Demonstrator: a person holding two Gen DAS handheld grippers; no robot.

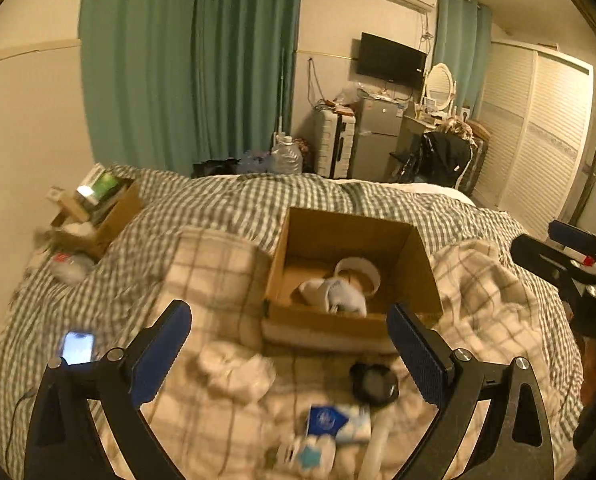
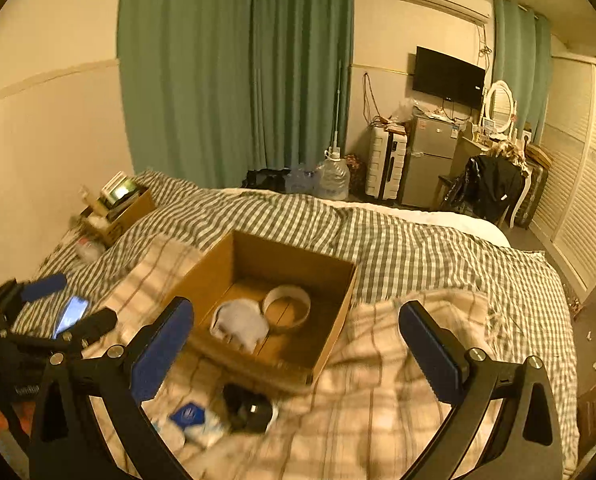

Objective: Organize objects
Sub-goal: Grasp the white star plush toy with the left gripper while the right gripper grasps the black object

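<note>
Both hand-held grippers spread wide, empty; black pouch (image 1: pixel 373 385) lies lower centre, just before cardboard box (image 1: pixel 349 322), nearer left hand-held gripper (image 1: pixel 290 344).

Dim, warm yellowish indoor light, strong fisheye bending with dark corners, motion blur across the foreground

Bed (image 2: pixel 397 248) — cardboard box (image 2: pixel 218 276), phone (image 2: pixel 70 314), black pouch (image 2: pixel 250 408).

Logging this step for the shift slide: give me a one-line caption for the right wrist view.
Open right gripper hovers over bed, facing cardboard box holding a white ring and pale cloth.
</note>
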